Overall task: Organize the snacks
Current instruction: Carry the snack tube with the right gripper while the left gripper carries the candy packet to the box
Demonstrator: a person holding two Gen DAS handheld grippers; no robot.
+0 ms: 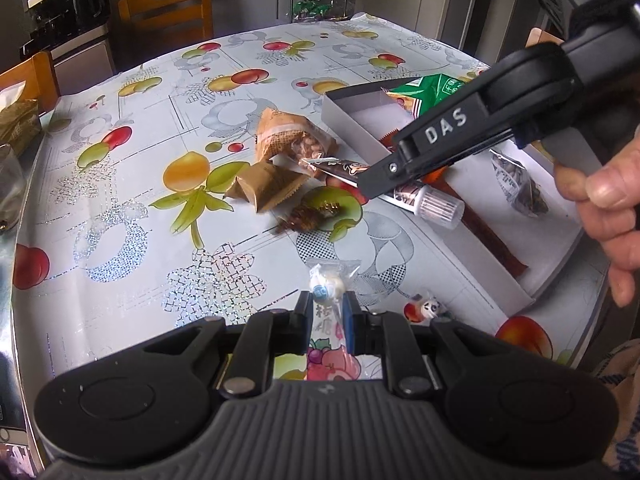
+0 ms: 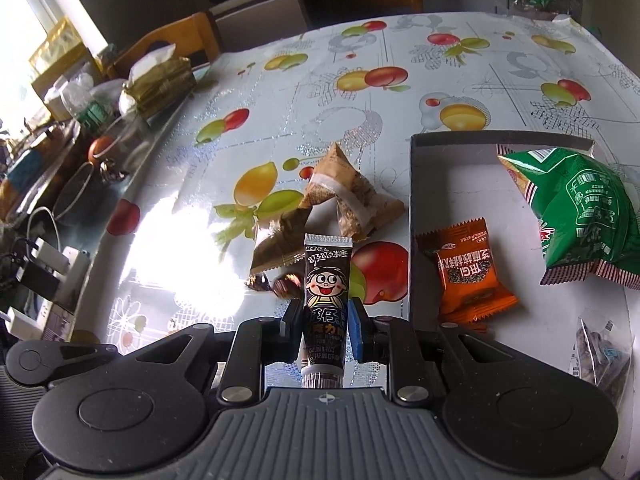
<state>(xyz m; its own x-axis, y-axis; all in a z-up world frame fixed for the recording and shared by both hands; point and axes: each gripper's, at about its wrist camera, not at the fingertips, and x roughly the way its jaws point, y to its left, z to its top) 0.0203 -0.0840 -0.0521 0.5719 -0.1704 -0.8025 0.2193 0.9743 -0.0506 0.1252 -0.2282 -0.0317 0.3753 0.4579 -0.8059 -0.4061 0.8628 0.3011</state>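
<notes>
A: The right tool [image 2: 324, 320] — what was it pinching?
B: A dark tube [image 2: 325, 300] with a cartoon face, lifted above the surface [image 2: 280, 92], just left of the white box [image 2: 413, 200].
A: What lay in the box?
B: A green bag [image 2: 580, 216] and an orange packet [image 2: 468, 276].
A: And the left tool [image 1: 327, 312]?
B: Pressed onto a clear-wrapped lollipop [image 1: 329, 286].

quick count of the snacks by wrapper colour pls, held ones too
brown or tan: 4 (tan packet, brown packet, twist candy, tube in the right claw)
green: 1 (green bag)
orange: 1 (orange packet)
red: 1 (red strip)
clear or white: 3 (seed packet, lollipop packet in the left claw, panda candy)
total: 10
</notes>
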